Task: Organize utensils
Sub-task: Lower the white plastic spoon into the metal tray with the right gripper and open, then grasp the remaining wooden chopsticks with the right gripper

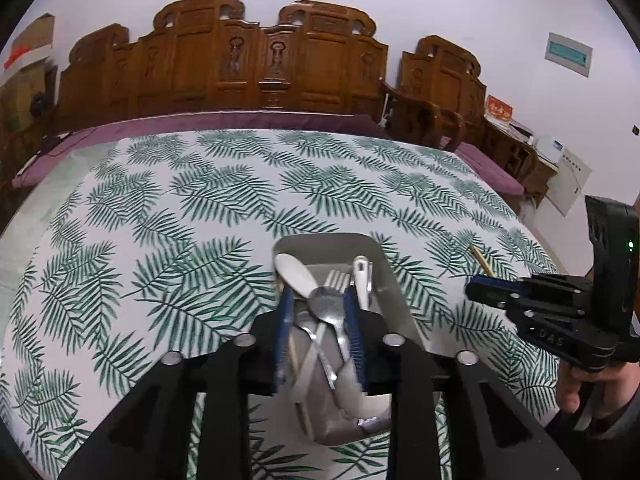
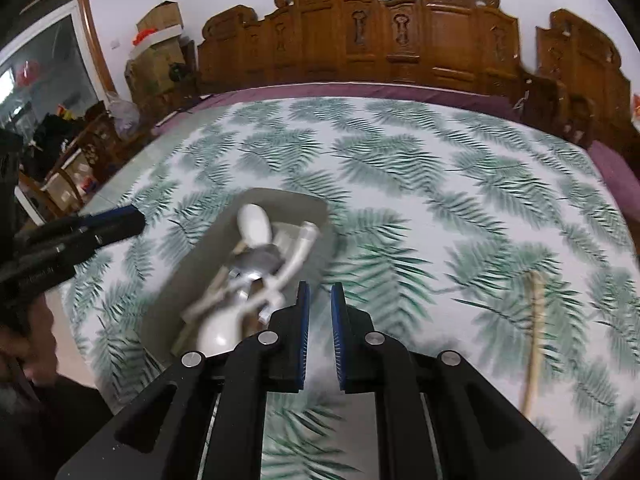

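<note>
One table (image 1: 168,200) filled both views, draped in a smooth white cloth printed with feathery green fern fronds. Behind it ran a carved brown wooden bench (image 1: 264,64) with scrolled tops and a purple cushion (image 1: 240,120) along its seat.

One tray (image 1: 394,280) sat on the cloth: grey, shallow, oblong with rounded corners and a matte finish. It held the utensils in a crossed heap. Countable there were one white spoon (image 1: 294,274) with a smooth oval bowl, one shiny metal spoon (image 1: 326,304), one metal fork (image 1: 337,280) with four tines, and one white flat handle (image 1: 361,276) with a hole at its tip; pale wooden sticks lay beneath, number unclear. In the blurred right wrist view the tray (image 2: 200,256) showed the same heap.

One pale wooden chopstick (image 2: 534,340), thin and straight, lay alone on the cloth, well apart from the tray to its right; its tip (image 1: 482,260) showed in the left wrist view.

Two grippers, each black with ribbed blue pads. The left gripper (image 1: 318,330) hung over the tray, jaws partly apart, the heap seen between them but nothing pinched. The right gripper (image 2: 320,334) hung over bare cloth between tray and chopstick, jaws nearly closed with a narrow gap, holding nothing
</note>
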The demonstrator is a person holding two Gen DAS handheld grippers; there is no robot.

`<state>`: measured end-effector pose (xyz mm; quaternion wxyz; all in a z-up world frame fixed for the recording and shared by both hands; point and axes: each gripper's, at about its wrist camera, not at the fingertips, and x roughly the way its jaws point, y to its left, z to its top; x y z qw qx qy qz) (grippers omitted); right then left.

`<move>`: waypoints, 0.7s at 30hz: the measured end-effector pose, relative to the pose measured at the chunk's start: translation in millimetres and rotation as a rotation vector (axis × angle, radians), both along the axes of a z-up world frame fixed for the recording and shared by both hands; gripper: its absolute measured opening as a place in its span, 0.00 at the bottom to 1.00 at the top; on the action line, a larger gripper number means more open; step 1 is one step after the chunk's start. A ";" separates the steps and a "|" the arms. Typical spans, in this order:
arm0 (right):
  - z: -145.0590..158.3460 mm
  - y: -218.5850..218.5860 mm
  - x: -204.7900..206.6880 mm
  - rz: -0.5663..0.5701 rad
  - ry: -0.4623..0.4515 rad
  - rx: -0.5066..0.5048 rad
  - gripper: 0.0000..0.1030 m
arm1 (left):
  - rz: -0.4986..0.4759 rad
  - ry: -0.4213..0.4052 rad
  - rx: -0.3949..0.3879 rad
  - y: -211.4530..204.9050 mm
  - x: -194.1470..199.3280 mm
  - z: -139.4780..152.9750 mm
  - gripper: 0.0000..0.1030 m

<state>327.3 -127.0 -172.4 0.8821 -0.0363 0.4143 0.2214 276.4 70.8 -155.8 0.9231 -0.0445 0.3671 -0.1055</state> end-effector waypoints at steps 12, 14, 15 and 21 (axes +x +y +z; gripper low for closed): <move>-29.8 -93.1 -17.5 -0.133 0.014 -0.093 0.20 | -0.059 -0.020 0.016 -39.9 -4.8 -2.5 0.74; -35.9 -102.6 -15.3 -0.151 0.022 -0.100 0.21 | -0.070 -0.029 0.019 -47.3 -7.0 -1.4 0.76; -39.2 -107.1 -13.1 -0.160 0.028 -0.103 0.21 | -0.080 -0.034 0.022 -52.2 -8.4 -1.4 0.77; -59.7 -133.9 4.3 -0.210 0.069 -0.115 0.21 | -0.117 -0.034 0.026 -73.7 -11.8 -4.3 0.77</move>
